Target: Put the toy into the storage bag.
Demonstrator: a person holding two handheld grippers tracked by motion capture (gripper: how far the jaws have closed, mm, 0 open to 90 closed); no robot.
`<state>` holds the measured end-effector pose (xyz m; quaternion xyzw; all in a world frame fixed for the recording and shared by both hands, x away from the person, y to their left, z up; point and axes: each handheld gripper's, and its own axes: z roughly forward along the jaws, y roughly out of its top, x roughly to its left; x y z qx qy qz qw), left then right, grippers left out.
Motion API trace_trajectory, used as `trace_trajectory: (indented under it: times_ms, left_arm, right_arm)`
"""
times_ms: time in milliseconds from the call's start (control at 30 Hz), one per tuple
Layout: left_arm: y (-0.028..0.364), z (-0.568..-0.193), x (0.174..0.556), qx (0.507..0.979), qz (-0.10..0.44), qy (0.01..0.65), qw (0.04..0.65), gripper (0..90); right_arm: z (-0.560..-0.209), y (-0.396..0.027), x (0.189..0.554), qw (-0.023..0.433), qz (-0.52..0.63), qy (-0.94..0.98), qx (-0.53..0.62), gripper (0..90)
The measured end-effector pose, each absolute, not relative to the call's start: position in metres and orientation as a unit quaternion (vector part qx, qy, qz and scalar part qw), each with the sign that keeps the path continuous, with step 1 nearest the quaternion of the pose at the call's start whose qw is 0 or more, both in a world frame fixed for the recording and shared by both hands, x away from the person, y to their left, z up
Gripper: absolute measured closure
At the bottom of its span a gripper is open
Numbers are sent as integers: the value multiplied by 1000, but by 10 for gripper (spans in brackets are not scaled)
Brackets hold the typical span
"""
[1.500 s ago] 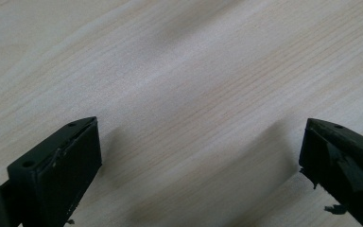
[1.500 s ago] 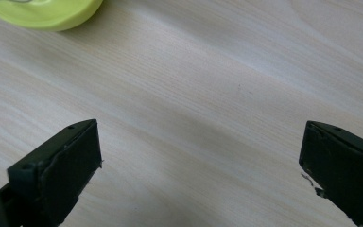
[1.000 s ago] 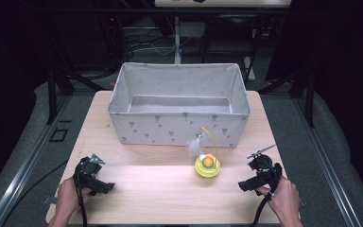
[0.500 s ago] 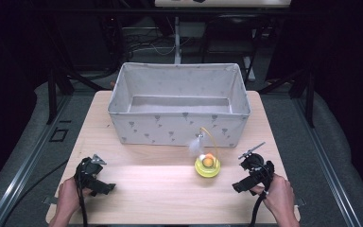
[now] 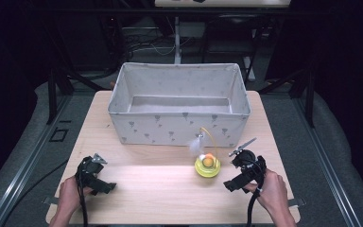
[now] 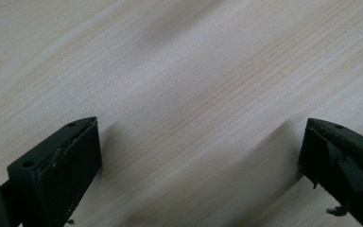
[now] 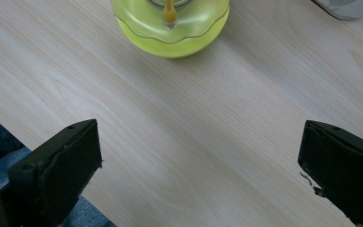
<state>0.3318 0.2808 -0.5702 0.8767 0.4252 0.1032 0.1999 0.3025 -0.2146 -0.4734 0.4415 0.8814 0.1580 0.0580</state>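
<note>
While its jaws gape empty, the right claw (image 7: 201, 156) faces the nearby yellow toy (image 7: 170, 26).

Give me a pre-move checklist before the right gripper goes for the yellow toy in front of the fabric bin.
1. Right gripper open: ok, jaws stand wide apart in the right gripper view.
2. Right gripper empty: ok, only bare table lies between the jaws.
3. Yellow toy ahead of the right gripper: ok, it sits ahead of the jaws, slightly off centre, not yet between them.
4. Path to the toy free: ok, plain wood in between.
5. Left gripper out of the way: ok, open and empty at the table's far left.
6. Toy's thin wand clear of the bin: cannot tell.
</note>
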Motion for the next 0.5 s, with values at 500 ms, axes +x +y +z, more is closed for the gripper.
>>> trace_trajectory:
  times_ms: [500]
  left_arm:
    - [280,-567,329,877,109,423,201,0]
  right_arm:
    - [-454,-199,312,56,173,889,421,0]
